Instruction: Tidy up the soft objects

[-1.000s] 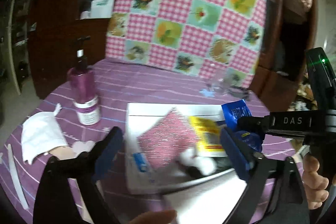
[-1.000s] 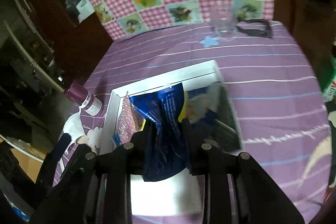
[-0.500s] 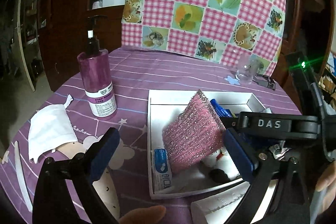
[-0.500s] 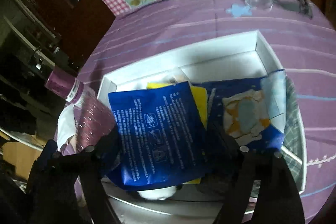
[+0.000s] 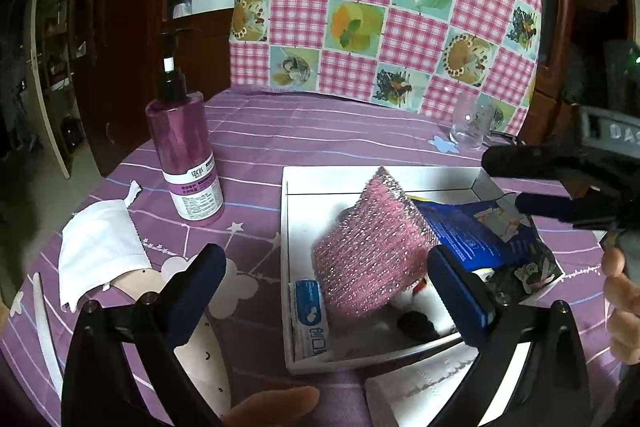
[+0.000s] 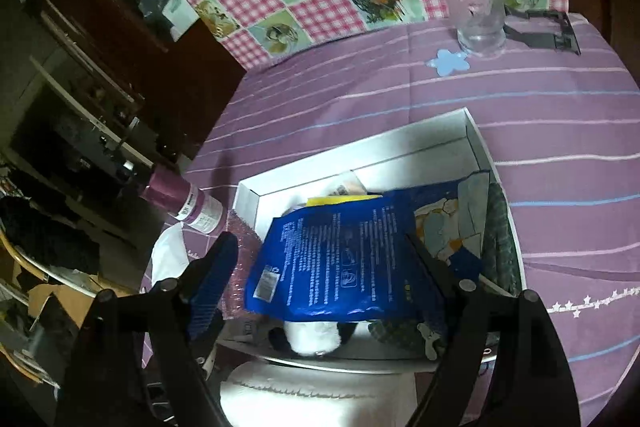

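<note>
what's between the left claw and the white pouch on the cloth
Nothing visible. The left claw is open over the box's left edge, and only bare tablecloth lies between its left finger and the white pouch.

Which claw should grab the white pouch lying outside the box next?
Left. The white pouch lies beside the open left claw; the open right claw hangs over the white box.
</note>
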A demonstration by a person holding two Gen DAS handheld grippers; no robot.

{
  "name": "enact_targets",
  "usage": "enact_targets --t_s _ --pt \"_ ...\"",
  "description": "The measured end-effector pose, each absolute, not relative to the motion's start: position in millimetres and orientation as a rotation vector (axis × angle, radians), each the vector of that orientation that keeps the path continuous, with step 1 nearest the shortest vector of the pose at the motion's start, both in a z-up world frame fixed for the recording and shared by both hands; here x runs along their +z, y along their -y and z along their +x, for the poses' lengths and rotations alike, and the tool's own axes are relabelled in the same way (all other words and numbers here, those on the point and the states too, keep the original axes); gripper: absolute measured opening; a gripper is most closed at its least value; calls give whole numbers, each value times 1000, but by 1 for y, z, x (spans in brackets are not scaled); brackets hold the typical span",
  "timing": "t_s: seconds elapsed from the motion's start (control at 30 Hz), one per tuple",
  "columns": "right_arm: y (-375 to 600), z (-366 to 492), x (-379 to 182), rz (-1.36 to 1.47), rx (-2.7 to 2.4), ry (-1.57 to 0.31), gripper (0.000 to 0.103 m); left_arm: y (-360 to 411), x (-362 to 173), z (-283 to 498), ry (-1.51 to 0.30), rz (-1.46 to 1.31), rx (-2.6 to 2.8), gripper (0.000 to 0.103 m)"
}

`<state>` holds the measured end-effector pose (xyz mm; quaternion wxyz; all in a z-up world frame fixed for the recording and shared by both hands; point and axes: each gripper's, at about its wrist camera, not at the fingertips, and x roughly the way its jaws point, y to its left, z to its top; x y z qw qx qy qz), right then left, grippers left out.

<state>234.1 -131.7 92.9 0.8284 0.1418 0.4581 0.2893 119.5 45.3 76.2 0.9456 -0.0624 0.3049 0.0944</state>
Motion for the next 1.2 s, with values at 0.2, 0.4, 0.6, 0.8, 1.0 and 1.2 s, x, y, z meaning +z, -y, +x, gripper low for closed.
enact_targets --t_s 0.2,0.4,0.6,0.8,1.0,1.2 --pt "137 226 110 247 557 -913 82 -46 80 117 -627 -175 116 102" --pt "128 218 108 175 538 -916 82 -44 88 111 -610 -259 -6 102" --pt "124 195 105 -19 469 -871 82 -40 93 108 -614 -257 -6 96" --pt "148 155 113 -32 485 -703 82 -24 105 94 -597 -228 -6 90" --pt "182 122 114 -36 403 -616 82 -5 116 64 -583 -173 -49 86" --pt "219 93 100 67 364 -631 82 -3 105 29 -582 -118 -37 84"
